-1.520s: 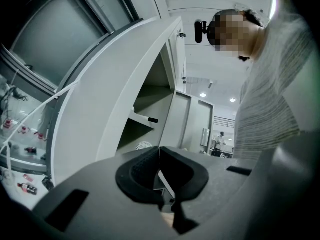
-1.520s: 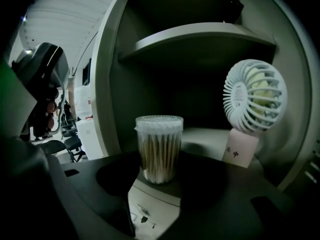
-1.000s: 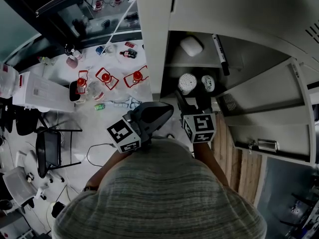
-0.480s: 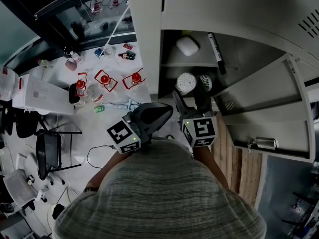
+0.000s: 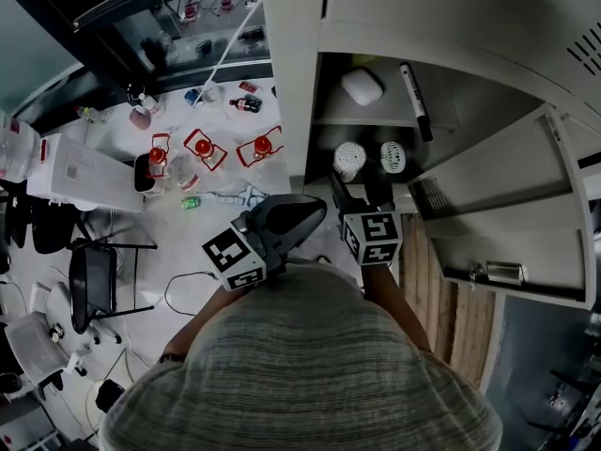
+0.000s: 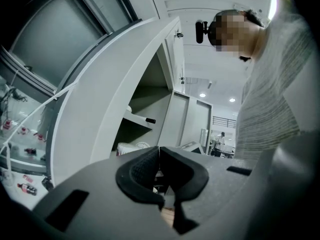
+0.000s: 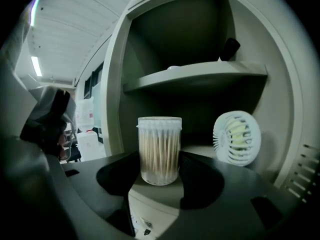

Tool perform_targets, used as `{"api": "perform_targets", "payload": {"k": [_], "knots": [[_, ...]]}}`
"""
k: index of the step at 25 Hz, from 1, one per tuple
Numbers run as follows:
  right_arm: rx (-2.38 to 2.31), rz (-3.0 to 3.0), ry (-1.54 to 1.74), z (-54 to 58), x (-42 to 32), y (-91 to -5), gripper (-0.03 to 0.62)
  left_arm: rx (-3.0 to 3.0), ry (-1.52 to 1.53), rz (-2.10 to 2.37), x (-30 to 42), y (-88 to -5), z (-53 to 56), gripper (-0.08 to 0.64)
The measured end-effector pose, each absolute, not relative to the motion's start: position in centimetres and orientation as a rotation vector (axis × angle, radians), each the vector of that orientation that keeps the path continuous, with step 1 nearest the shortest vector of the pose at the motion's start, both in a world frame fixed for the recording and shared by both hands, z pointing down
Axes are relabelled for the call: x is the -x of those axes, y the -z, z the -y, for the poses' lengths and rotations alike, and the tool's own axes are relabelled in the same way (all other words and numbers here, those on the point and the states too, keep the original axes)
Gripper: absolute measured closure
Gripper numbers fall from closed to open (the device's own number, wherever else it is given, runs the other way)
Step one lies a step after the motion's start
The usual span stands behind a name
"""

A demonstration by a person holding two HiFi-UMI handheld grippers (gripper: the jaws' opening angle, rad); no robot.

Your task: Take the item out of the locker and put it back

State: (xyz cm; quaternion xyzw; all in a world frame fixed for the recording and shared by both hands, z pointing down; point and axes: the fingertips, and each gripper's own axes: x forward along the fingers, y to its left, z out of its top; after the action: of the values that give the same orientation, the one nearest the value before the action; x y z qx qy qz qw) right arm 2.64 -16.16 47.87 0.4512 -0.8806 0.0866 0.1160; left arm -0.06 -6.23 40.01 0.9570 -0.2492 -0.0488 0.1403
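Note:
A clear jar of cotton swabs (image 7: 159,149) stands upright on the lower shelf of the open locker (image 5: 302,83); in the head view the jar (image 5: 349,159) is next to a small white fan (image 5: 392,156). My right gripper (image 7: 160,180) is open, its jaws on either side of the jar's base with gaps showing. From above, the right gripper (image 5: 361,190) reaches the locker's front edge just below the jar. My left gripper (image 6: 159,158) is shut on nothing and is held back near the person's chest, left gripper (image 5: 305,210) outside the locker.
The fan (image 7: 237,137) sits right of the jar. On the upper shelf lie a white case (image 5: 362,87) and a black marker (image 5: 416,90). The locker door (image 5: 507,205) hangs open to the right. Left of the locker, a white table (image 5: 103,172) holds red items.
Almost nothing: the head view shifted slightly, and both grippers and the jar kept their places.

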Motion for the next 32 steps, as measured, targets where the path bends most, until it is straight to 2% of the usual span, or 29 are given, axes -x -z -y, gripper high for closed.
{"api": "perform_targets", "payload": {"k": [17,32], "knots": [[-1.29,2.461,-0.273,16.9,-2.2,-53.4,0.334,-2.77,0.143,0.778,1.4,-39.5,5.6,0.552],[-1.243,2.478,-0.244,16.8,-1.7,-52.4,0.331,-2.785,0.15,0.767,1.5,-39.2,6.0,0.552]]}}
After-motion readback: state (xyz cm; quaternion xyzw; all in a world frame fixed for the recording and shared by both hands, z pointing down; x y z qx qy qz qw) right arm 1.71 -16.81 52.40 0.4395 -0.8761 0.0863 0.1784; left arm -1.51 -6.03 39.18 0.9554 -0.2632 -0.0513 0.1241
